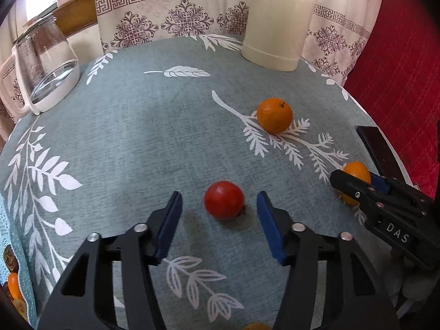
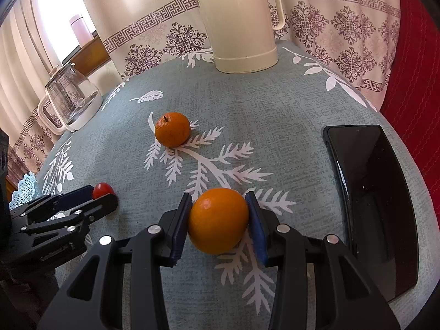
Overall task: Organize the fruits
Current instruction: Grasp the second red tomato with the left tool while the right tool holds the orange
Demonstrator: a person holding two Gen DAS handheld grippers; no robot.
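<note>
Left wrist view showed the left gripper spread wide around a red tomato on the tablecloth, pads clear of it; a stemmed orange sat at one o'clock.

Right wrist view showed the right gripper clamped on a second orange, with a black phone at three o'clock.

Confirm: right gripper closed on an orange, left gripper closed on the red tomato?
Not quite. The left gripper is open; the red tomato sits untouched between its fingers, per the left wrist view. The right gripper is indeed closed on an orange.
</note>
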